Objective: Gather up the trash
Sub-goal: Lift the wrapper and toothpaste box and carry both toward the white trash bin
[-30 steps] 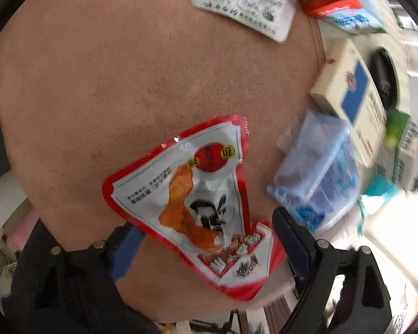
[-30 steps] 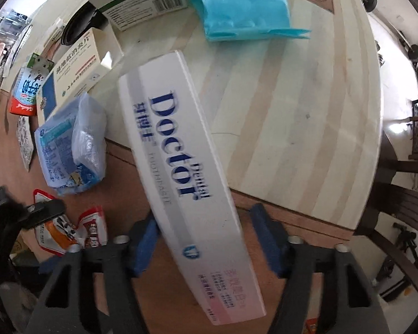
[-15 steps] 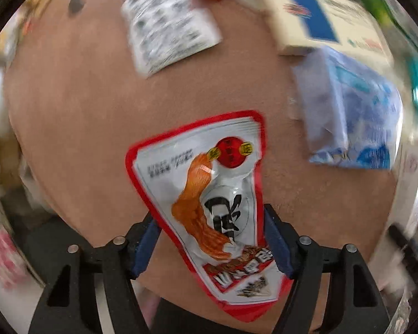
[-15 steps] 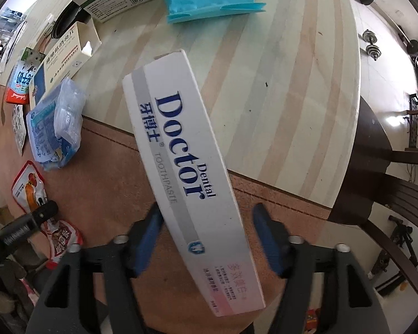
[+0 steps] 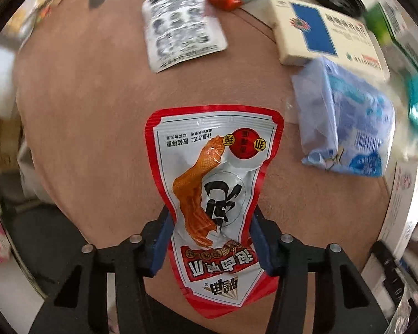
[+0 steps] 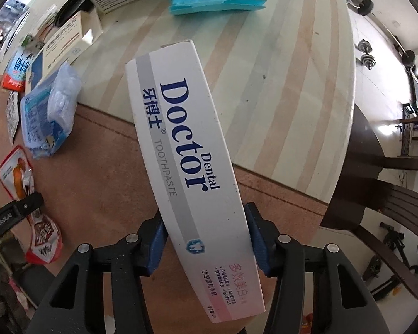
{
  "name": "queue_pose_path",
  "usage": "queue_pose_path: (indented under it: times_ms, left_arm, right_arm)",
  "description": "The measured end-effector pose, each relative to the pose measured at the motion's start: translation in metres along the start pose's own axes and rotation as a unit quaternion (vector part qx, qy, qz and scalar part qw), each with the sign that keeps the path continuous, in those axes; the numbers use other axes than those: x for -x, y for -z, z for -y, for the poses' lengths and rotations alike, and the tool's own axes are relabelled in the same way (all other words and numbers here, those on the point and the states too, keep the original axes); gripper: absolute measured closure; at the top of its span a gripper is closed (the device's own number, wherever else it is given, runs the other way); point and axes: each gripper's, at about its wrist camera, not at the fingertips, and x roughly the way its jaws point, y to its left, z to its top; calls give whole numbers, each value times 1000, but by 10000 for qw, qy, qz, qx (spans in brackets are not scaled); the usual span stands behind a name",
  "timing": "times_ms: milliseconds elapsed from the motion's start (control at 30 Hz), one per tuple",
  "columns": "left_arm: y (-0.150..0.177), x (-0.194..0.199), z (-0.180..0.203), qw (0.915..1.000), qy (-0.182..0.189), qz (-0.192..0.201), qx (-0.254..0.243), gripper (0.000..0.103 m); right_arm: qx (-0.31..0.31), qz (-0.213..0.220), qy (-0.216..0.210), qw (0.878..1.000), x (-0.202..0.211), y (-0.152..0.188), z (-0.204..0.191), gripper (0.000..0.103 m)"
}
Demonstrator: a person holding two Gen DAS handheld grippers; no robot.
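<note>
Both tongs have just been closing: left tongs (image 5: 211,236) now pinch the red-and-white foil snack pouch (image 5: 214,183), right tongs (image 6: 206,239) clamp the long white cardboard toothpaste box (image 6: 186,150). Neither binned yet. Blue plastic wrapper (image 6: 48,111) and medicine boxes (image 5: 320,30) remain on the surface (image 6: 278,69).
</note>
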Motion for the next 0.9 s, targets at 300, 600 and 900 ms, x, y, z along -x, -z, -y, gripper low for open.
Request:
queue_pose_path:
  times_ms: [300, 600, 900]
  left_arm:
    - [-2, 22, 16, 9997, -5, 112, -221, 54]
    - [28, 13, 11, 9980, 19, 355, -520, 55]
    - [56, 55, 16, 9958, 306, 659, -549, 56]
  right_arm:
    - [153, 23, 210, 9997, 5, 5, -11, 46]
    - [302, 53, 162, 9994, 10, 6, -12, 50]
    - [259, 206, -195, 9993, 36, 14, 3, 51]
